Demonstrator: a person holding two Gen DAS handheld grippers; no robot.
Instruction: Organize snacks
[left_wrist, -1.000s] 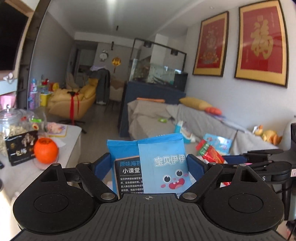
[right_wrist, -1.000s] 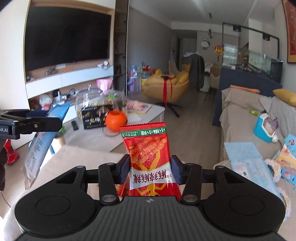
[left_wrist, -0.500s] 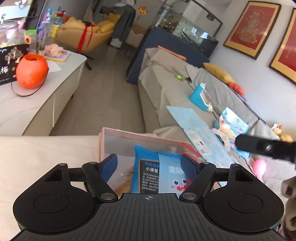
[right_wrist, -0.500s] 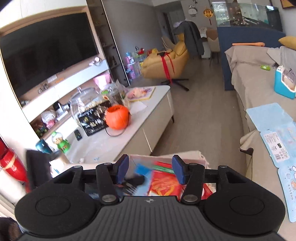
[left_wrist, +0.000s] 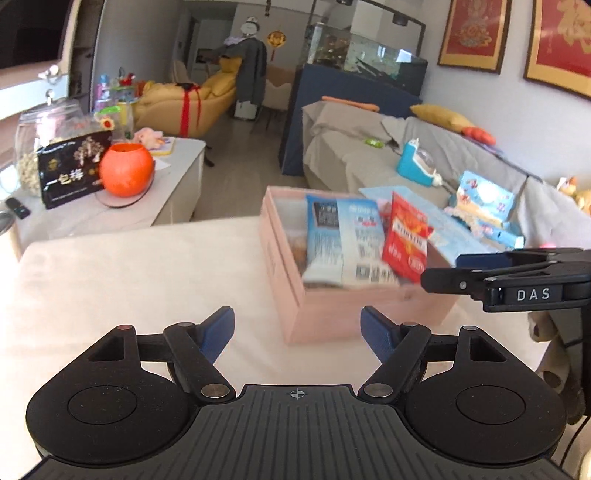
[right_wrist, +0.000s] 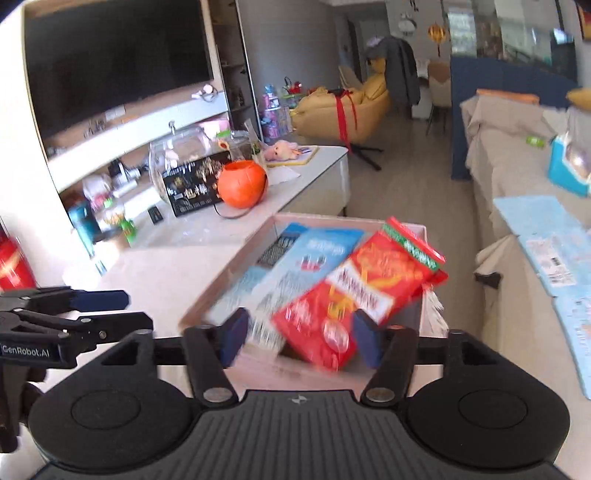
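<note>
A pink open box (left_wrist: 284, 273) stands on a cream surface (left_wrist: 129, 280). In it lie blue snack packets (left_wrist: 340, 240) and a red snack packet (left_wrist: 404, 236). My left gripper (left_wrist: 297, 330) is open and empty, back from the box's near left corner. In the right wrist view the box (right_wrist: 236, 266) holds the blue packets (right_wrist: 291, 266) and the red packet (right_wrist: 369, 291), which leans on the right wall. My right gripper (right_wrist: 299, 336) is open and empty just above the box's near edge. The right gripper's fingers (left_wrist: 458, 275) show at the box's right side.
A white coffee table (left_wrist: 74, 218) beyond holds an orange pumpkin bucket (left_wrist: 125, 168), a black box (left_wrist: 70, 168) and a glass jar (left_wrist: 44, 125). A grey sofa (left_wrist: 369, 155) with blue packages (left_wrist: 480, 199) lies right. The left gripper's fingers (right_wrist: 85, 306) show at left.
Both grippers lowered their packets into the box, let go and opened. Both have pulled back from the box; the blue and red packets now lie inside.
</note>
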